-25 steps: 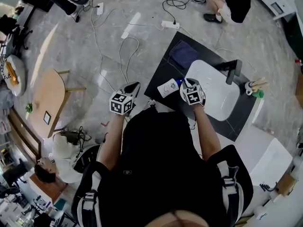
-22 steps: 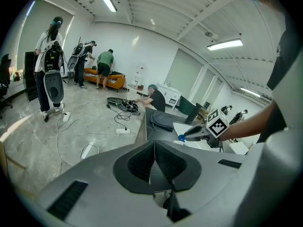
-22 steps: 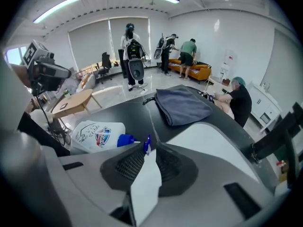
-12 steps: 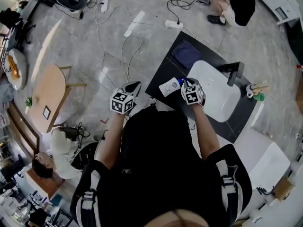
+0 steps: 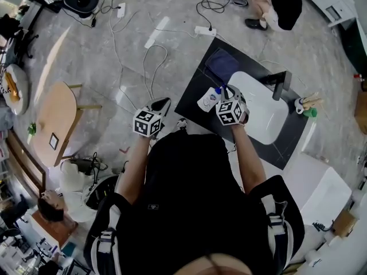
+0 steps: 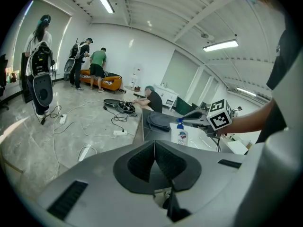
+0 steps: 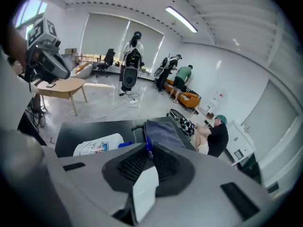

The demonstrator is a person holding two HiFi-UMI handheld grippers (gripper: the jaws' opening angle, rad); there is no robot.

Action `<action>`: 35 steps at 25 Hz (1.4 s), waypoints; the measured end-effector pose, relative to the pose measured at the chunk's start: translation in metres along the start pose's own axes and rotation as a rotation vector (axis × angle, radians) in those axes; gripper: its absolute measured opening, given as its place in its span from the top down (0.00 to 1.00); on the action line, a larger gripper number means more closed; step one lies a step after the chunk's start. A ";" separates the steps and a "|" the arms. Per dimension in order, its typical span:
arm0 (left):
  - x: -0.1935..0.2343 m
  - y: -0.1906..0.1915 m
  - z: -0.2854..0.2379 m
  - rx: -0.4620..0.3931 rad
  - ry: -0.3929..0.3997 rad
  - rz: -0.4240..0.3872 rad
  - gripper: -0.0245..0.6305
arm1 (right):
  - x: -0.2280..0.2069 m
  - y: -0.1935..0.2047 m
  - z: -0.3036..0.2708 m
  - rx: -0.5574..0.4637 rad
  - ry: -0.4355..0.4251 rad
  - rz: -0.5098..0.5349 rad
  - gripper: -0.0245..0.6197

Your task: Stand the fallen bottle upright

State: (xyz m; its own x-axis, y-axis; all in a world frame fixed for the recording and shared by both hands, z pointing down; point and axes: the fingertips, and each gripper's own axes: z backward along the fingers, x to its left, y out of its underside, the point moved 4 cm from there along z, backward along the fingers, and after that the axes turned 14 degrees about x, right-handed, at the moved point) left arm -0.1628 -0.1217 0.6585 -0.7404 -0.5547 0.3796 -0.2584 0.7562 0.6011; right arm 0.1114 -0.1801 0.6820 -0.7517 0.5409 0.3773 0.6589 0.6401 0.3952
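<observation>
Only the left gripper view shows the bottle (image 6: 182, 136) upright; the right tool (image 7: 148, 148), jaws opening, pinches its pump (image 7: 124, 145). Left tool (image 6: 155, 145) closed, empty.

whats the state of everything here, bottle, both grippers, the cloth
bottle: about upright, base hidden, blue pump top in the right gripper
right gripper: jaws opening, blue pump between its pads
left gripper: shut, nothing in it, held away from the bottle
cloth: folded, lying flat on the dark counter
</observation>
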 end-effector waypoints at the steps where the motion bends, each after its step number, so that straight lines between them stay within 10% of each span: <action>1: 0.000 0.000 0.001 0.000 0.003 -0.003 0.94 | 0.000 -0.004 0.004 -0.011 0.022 0.013 0.81; 35: -0.001 0.010 0.008 -0.003 0.087 -0.081 0.94 | 0.069 -0.023 0.096 -0.217 0.119 0.183 0.76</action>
State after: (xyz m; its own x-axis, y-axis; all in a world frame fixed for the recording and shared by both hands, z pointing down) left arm -0.1692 -0.1110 0.6584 -0.6607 -0.6421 0.3889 -0.3136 0.7067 0.6341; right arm 0.0416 -0.1052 0.6191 -0.6201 0.5606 0.5488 0.7830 0.3994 0.4768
